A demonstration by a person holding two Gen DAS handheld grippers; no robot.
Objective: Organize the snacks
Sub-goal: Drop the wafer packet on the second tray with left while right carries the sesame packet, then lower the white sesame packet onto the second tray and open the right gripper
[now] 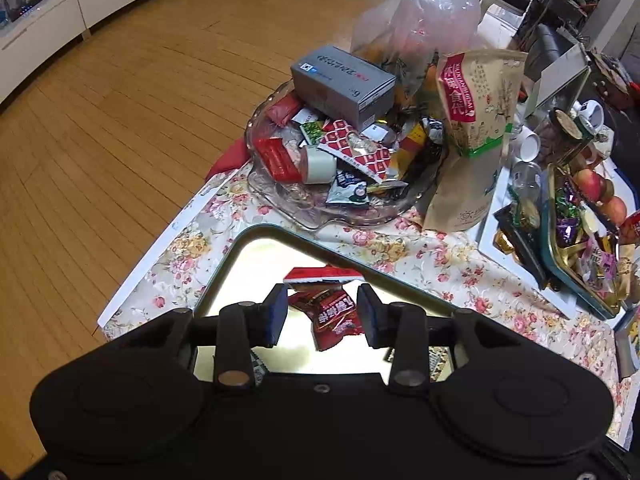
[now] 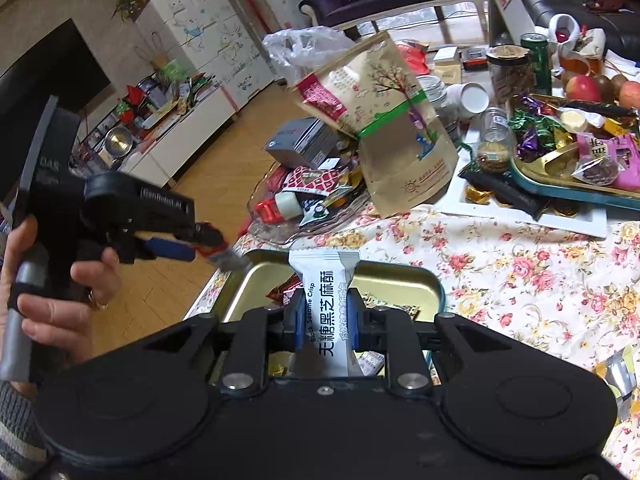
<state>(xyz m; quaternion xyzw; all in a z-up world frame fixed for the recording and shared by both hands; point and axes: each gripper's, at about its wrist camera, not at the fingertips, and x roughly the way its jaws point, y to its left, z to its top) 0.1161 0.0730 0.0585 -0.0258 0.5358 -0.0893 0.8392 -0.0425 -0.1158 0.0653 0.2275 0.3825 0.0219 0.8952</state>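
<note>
My left gripper [image 1: 322, 312] is open above a gold metal tray [image 1: 256, 256]. A red snack packet [image 1: 334, 316] lies or hangs between its fingers, with no pad touching it. A second red-and-white packet [image 1: 320, 274] lies just beyond. My right gripper [image 2: 323, 316] is shut on a white black-sesame crisp bar [image 2: 326, 308], held upright over the same gold tray [image 2: 400, 284]. The left gripper [image 2: 208, 240] also shows in the right wrist view at the tray's left corner. A glass dish [image 1: 280, 196] heaped with snack packets sits behind the tray.
A grey box [image 1: 344, 84] tops the glass dish. A brown paper snack bag [image 1: 472, 120] and a clear plastic bag [image 1: 420, 20] stand behind it. A teal-rimmed tray of candies [image 2: 560, 188], apples [image 2: 582, 88] and jars crowd the right. The floral tablecloth [image 2: 520, 280] ends at the wooden floor on the left.
</note>
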